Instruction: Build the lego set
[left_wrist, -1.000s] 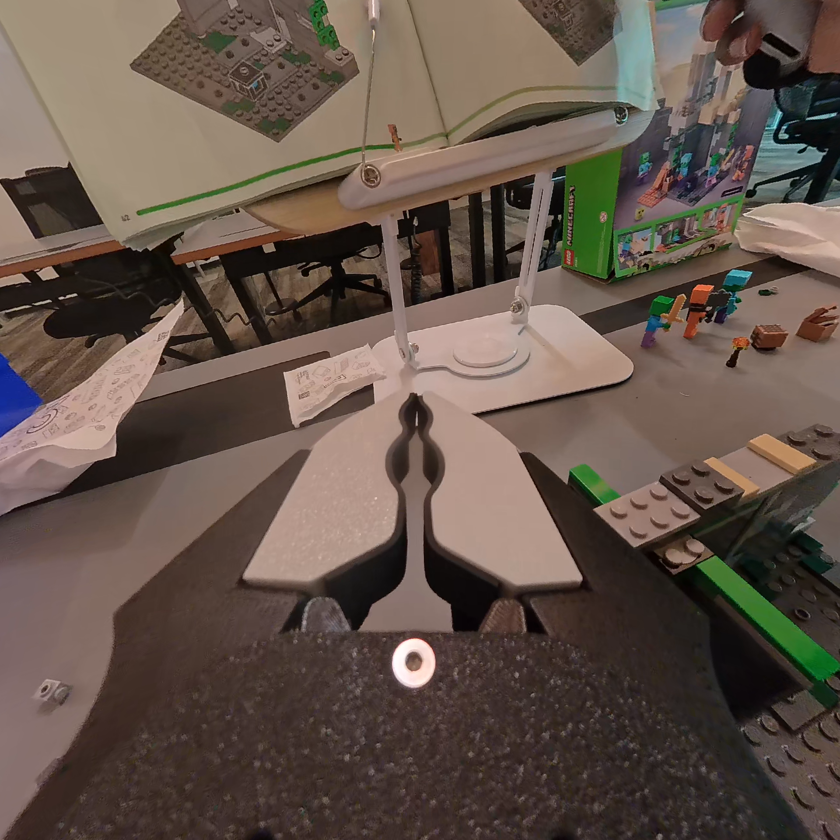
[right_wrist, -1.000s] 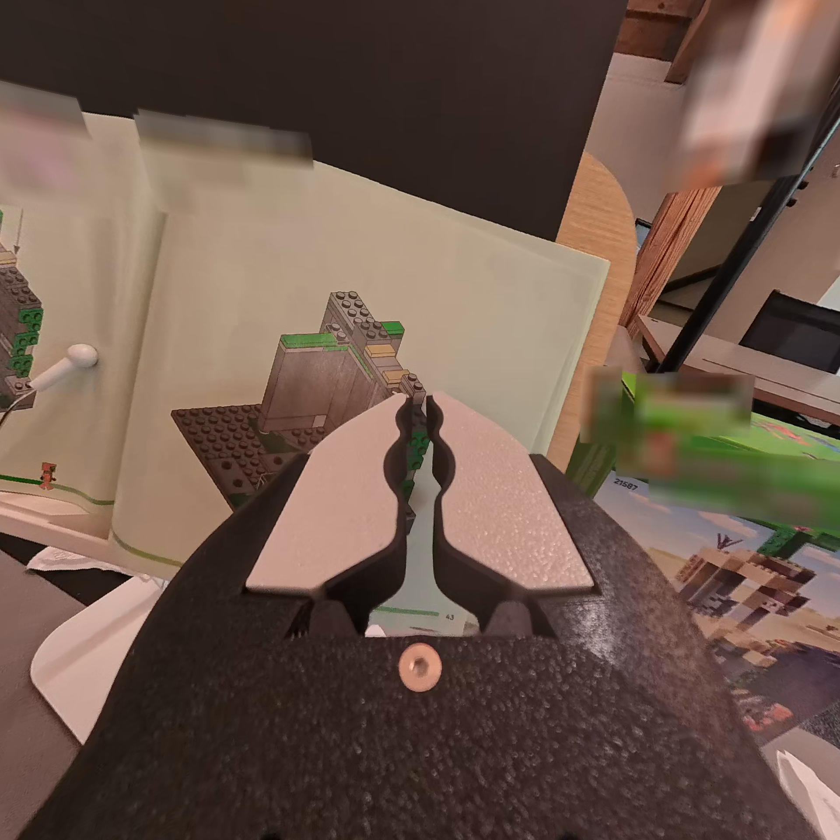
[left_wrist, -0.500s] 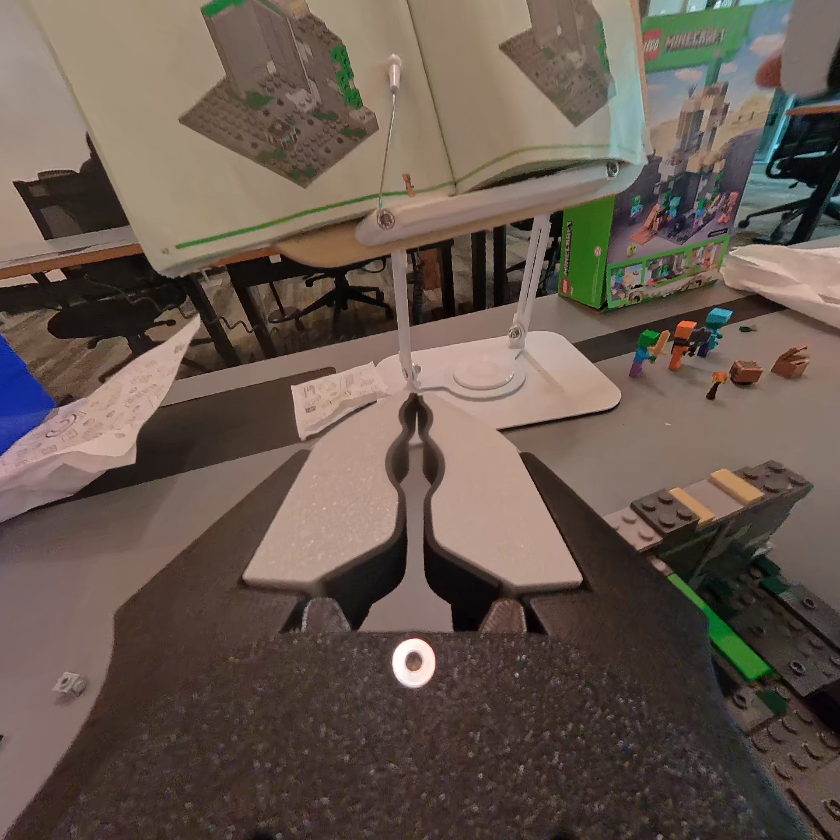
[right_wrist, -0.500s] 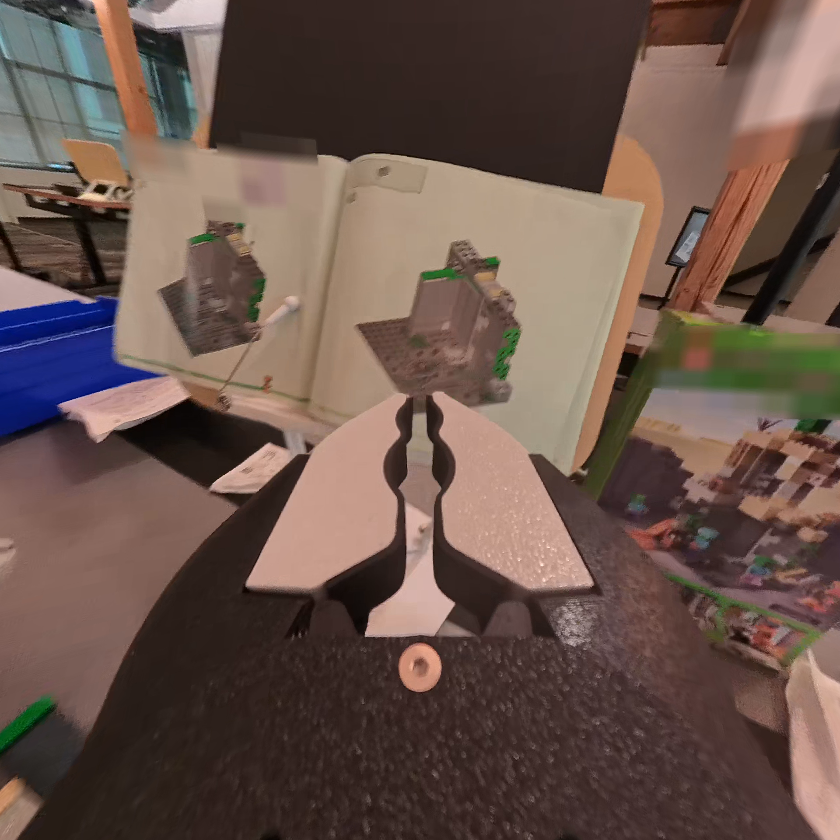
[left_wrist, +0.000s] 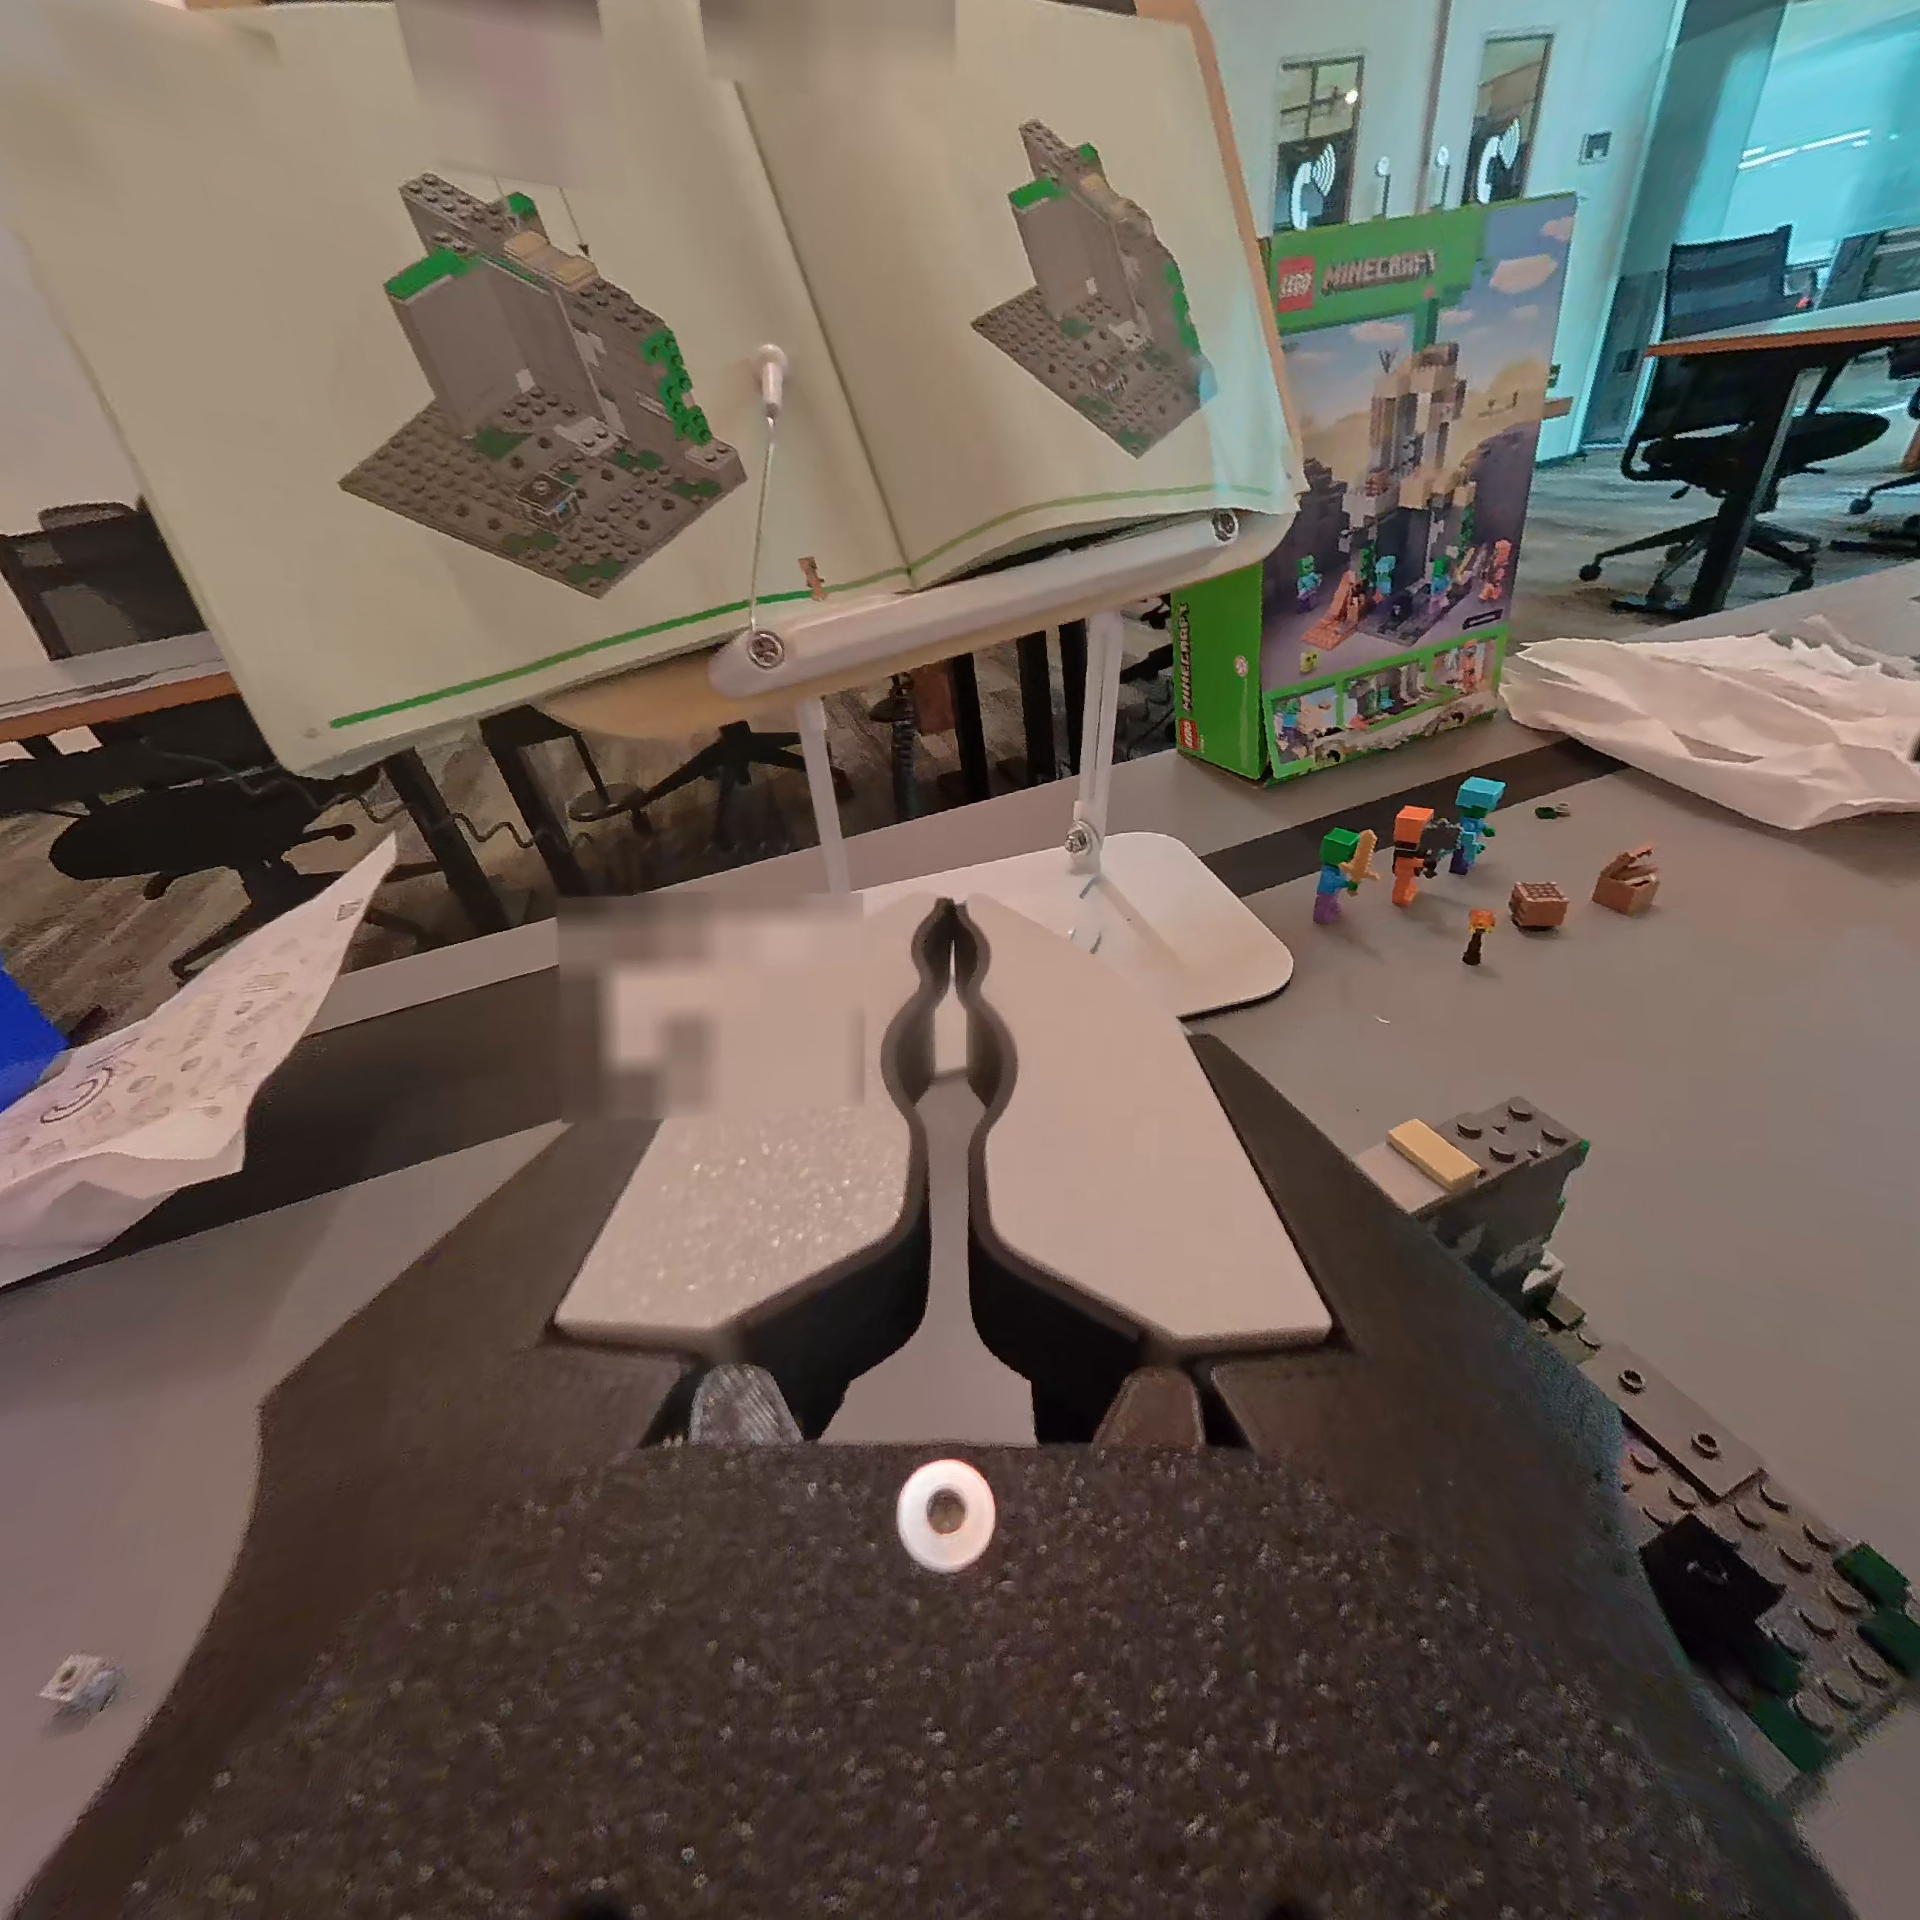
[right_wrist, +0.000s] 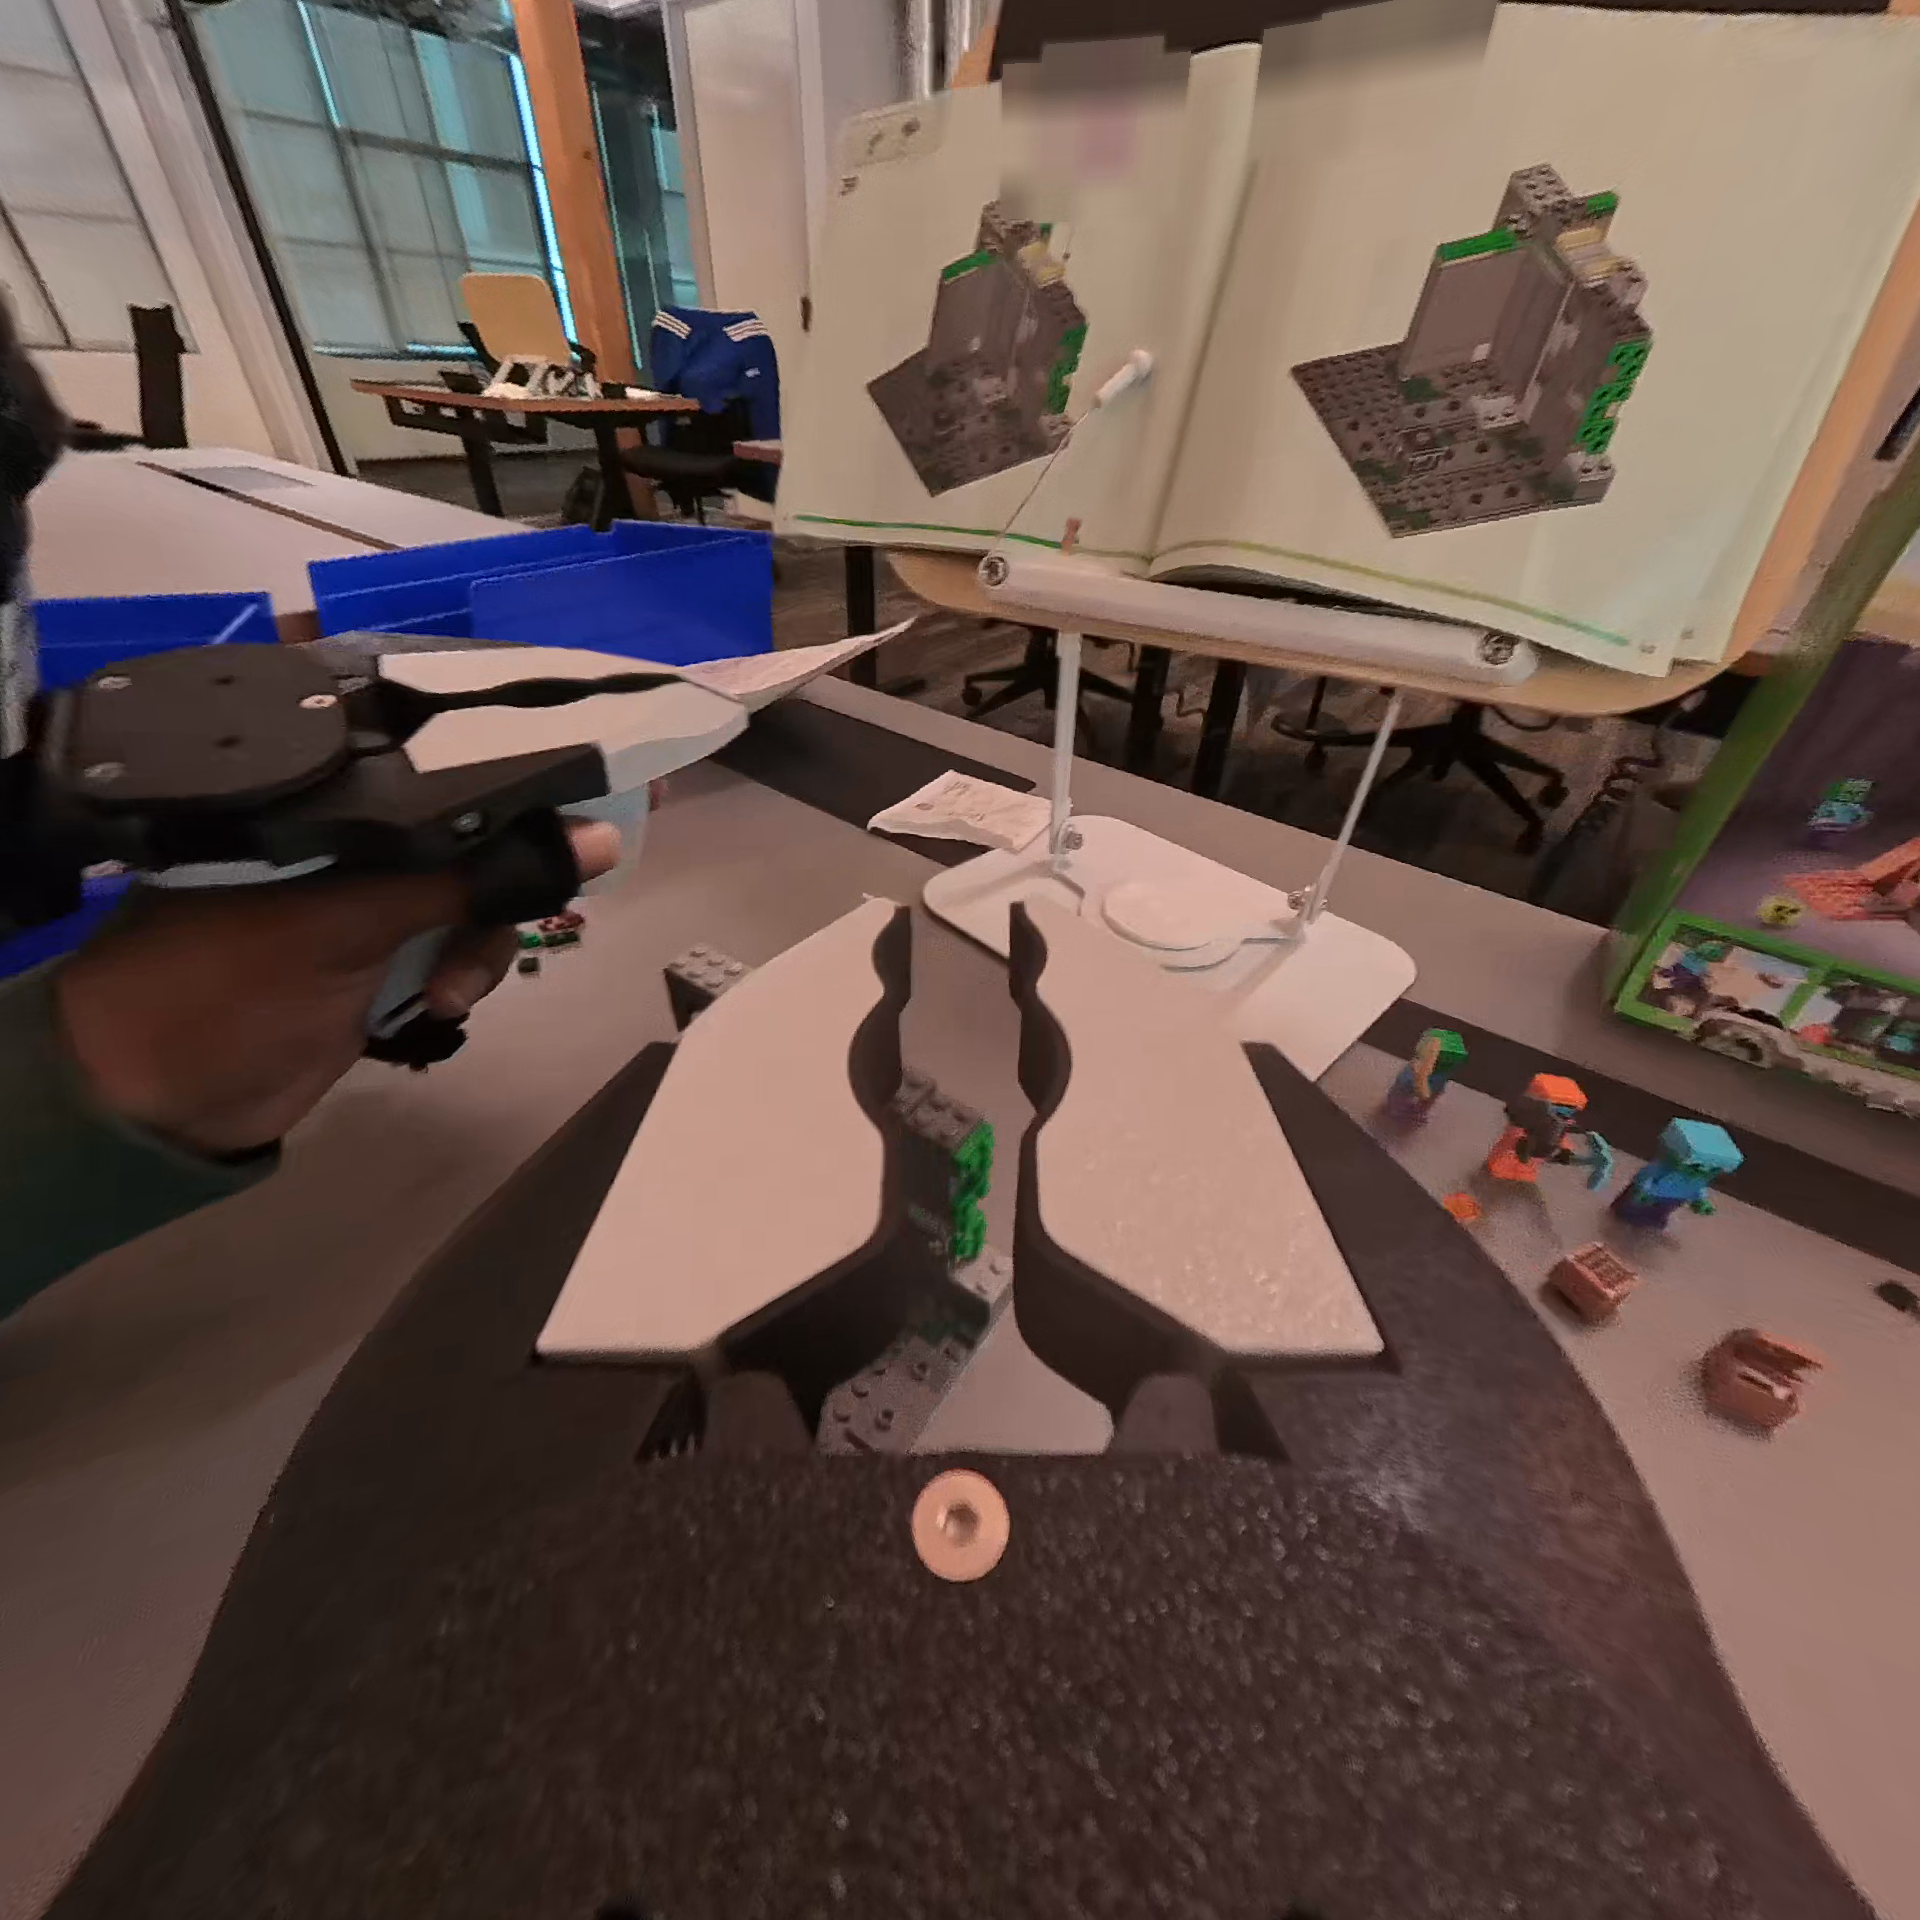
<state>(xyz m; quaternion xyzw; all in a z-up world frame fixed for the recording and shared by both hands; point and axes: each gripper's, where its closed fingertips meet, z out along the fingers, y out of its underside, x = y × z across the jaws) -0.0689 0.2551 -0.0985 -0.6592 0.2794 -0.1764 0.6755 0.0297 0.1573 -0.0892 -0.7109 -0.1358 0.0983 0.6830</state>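
Note:
The grey and green lego build (left_wrist: 1486, 1153) stands on its dark baseplate (left_wrist: 1766, 1610) at the right of the left wrist view. My left gripper (left_wrist: 951, 920) is shut and empty, held above the table to the left of the build. It also shows in the right wrist view (right_wrist: 717, 696), held by a hand. My right gripper (right_wrist: 959, 914) is open a little and empty, above the build (right_wrist: 951, 1164), which shows through the gap between the fingers. The open instruction book (right_wrist: 1351, 364) rests on a white stand (right_wrist: 1195, 935) behind.
Several minifigures (right_wrist: 1538, 1132) and small brown pieces (right_wrist: 1756, 1382) stand at the right. A green lego box (left_wrist: 1403, 499) and a crumpled white bag (left_wrist: 1714, 717) lie beyond them. Blue bins (right_wrist: 540, 603) and a paper sheet (left_wrist: 156, 1070) are at the left. A small grey piece (left_wrist: 78, 1678) lies near left. My hands' fingertips stand some 15 cm from each other.
My right gripper has swung down from the book to above the build, and its jaws have parted a little. My left gripper has tilted up and drawn back from the build, still shut.

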